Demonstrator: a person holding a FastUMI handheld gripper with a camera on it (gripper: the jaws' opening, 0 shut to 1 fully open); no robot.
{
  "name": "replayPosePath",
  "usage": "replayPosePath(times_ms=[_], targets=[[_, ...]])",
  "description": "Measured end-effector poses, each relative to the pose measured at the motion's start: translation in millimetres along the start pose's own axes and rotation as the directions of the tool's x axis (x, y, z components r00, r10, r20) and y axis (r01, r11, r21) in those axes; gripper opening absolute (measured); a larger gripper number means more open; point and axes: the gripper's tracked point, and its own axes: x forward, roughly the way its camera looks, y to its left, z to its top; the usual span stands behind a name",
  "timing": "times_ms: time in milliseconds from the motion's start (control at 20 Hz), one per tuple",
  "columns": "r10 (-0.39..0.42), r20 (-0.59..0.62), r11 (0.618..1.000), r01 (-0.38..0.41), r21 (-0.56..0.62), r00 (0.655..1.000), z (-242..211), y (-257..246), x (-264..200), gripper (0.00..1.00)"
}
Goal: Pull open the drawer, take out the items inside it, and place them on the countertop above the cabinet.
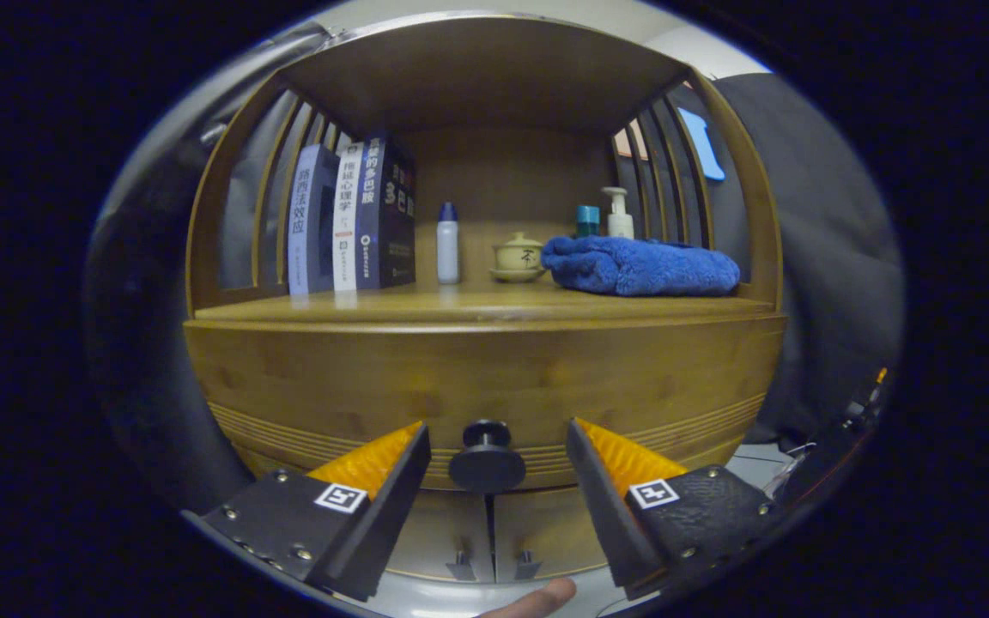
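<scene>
The gripper (pixel 499 463) hangs wide open, holding nothing, with the drawer (pixel 477 386) knob (pixel 487 459) sitting between its fingers, lined up so it can close on it and pull; the drawer looks shut, the table (pixel 477 302) lying beyond

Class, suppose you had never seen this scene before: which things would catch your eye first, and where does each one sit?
First comes the round black drawer knob, sitting between the open jaws of the gripper, which do not touch it. Above, on the countertop of the bamboo cabinet, a folded blue towel lies to the right. A row of upright dark-spined books stands to the left, with a small white bottle between them.
</scene>
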Motion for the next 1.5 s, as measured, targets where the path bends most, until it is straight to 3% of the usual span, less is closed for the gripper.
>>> replayPosePath(times_ms=[100,300,550,800,900,1000,1200,1500], targets=[[0.011,-0.046,0.999,-0.014,-0.044,0.999,-16,0,1,0.81],[0.032,0.056,0.999,-0.029,-0.045,0.998,1,6,2,0.6],[0.062,0.084,0.994,-0.069,0.088,0.994,6,6,3,0.55],[0.069,0.018,0.997,-0.07,0.035,0.997,1,9,5,0.53],[0.036,-0.017,0.999,-0.036,-0.018,0.999,-1,11,3,0.4],[0.012,-0.04,1.0,-0.013,-0.001,0.999,-3,9,3,0.34],[-0.007,-0.055,1.0,0.006,-0.016,0.998,-6,9,-5,0.34],[0.036,-0.068,0.999,-0.038,-0.028,0.997,-12,10,-43,0.34]])
